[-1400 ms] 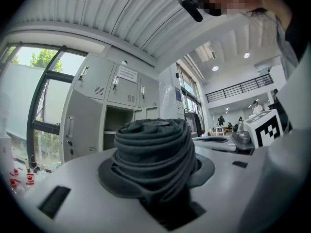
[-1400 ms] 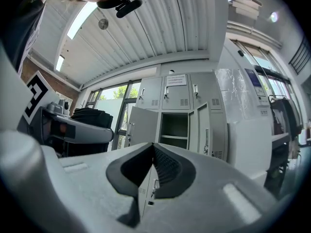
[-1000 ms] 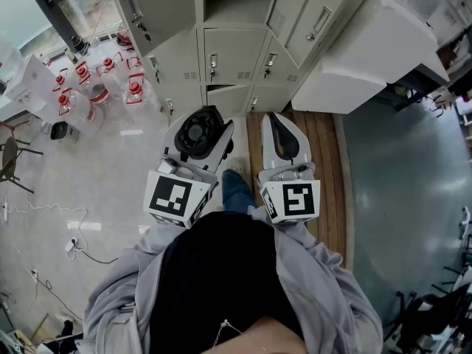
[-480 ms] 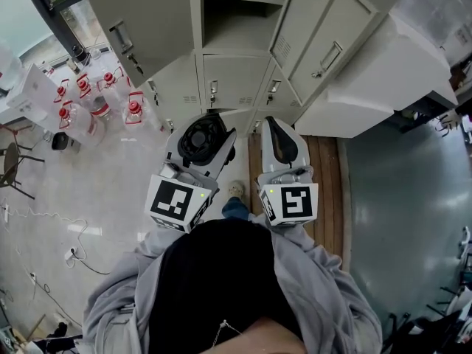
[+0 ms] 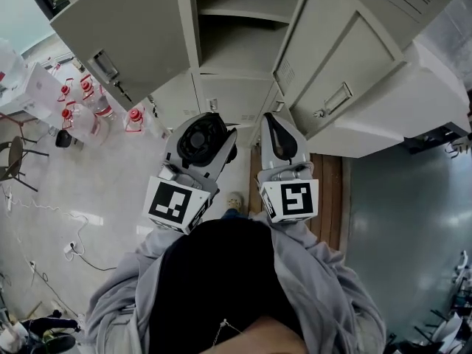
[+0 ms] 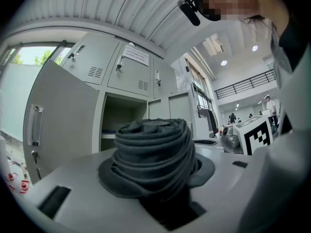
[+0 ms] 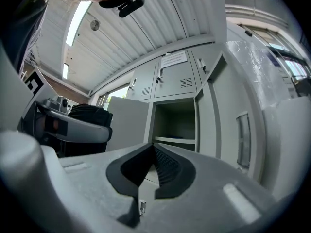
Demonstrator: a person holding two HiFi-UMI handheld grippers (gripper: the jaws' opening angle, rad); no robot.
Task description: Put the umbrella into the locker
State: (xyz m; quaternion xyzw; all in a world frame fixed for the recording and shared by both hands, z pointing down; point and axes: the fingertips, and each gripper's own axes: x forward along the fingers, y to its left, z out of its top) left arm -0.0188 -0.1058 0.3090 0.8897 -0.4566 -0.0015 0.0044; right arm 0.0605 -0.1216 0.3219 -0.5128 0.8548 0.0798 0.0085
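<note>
A folded dark grey umbrella (image 5: 199,136) stands on end between the jaws of my left gripper (image 5: 203,122), which is shut on it. Its rolled fabric (image 6: 153,153) fills the middle of the left gripper view. My right gripper (image 5: 273,133) is beside it on the right, shut with nothing between its ribbed pads (image 7: 163,165). Both point level at a beige locker bank. One compartment (image 5: 237,44) stands open right ahead, with a shelf inside (image 7: 175,140) and its doors swung out to the left (image 5: 125,29) and right (image 5: 333,65). The umbrella (image 7: 90,114) also shows at the left of the right gripper view.
Several clear water bottles with red caps (image 5: 82,105) stand on the floor at the left, near a chair (image 5: 10,161) and loose cables (image 5: 44,216). A white cabinet (image 5: 383,120) juts out at the right above a wooden floor strip (image 5: 329,190). Closed lockers (image 5: 221,94) lie below the open one.
Both grippers and the person have moved toward the lockers; the open compartment and its doors look larger and nearer now. The grip on the umbrella is unchanged.
</note>
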